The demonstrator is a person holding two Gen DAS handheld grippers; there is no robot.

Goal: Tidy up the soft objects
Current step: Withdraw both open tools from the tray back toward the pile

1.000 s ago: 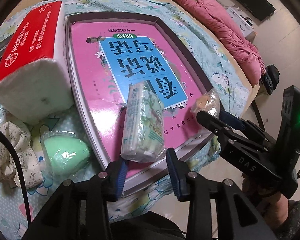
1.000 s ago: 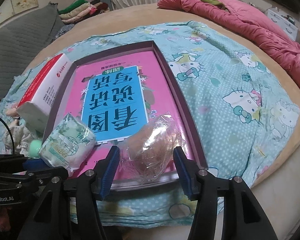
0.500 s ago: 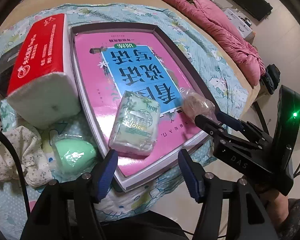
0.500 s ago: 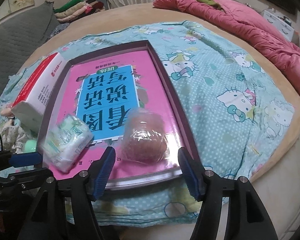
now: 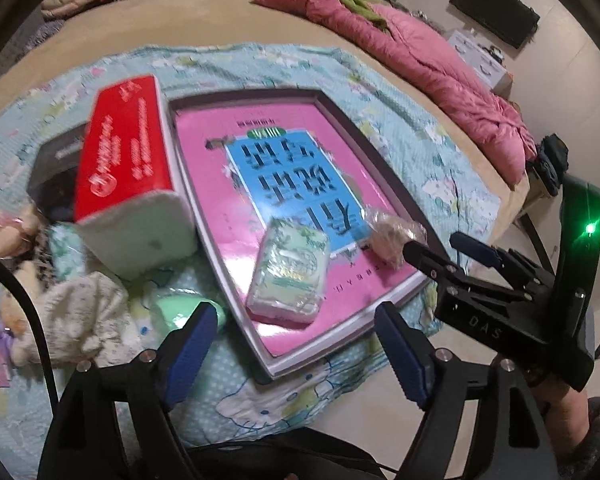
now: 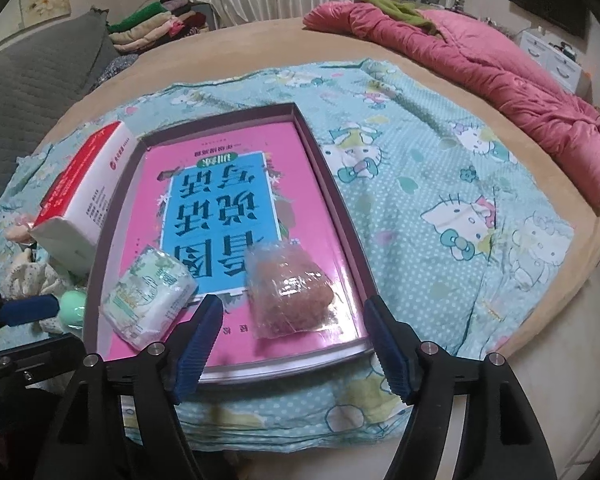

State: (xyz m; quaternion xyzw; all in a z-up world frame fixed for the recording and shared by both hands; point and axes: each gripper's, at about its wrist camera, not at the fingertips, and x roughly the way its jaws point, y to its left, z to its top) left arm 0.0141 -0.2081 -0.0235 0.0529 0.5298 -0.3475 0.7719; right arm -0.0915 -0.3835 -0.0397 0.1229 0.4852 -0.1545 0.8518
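Observation:
A green-and-white tissue pack (image 5: pixel 290 268) (image 6: pixel 150 296) lies in the near left part of the shallow pink-lined box tray (image 5: pixel 268 364) (image 6: pixel 332 184). To its right lies a brown sponge in a clear bag (image 6: pixel 290 292) (image 5: pixel 386 236). My left gripper (image 5: pixel 292 320) hovers above and short of the pack. Its jaws are opening and its pads touch nothing. My right gripper (image 6: pixel 293 306) (image 5: pixel 436 242) hangs just before the bagged sponge, jaws opening, pads clear of it. A green egg-shaped sponge (image 5: pixel 176 310) (image 6: pixel 72 306) sits outside the tray on the left.
A red-and-white tissue brick (image 5: pixel 128 160) (image 6: pixel 84 192) leans against the tray's left wall, with a black box (image 5: pixel 56 168) behind it. A floral cloth toy (image 5: pixel 80 312) lies at the left. The cartoon-print sheet (image 6: pixel 460 200) covers the round bed; a pink quilt (image 6: pixel 480 60) lies far right.
Both grippers have widened and let go. The left has lifted back from the tissue pack, now flat in the tray. The bagged sponge has settled free of the right fingers.

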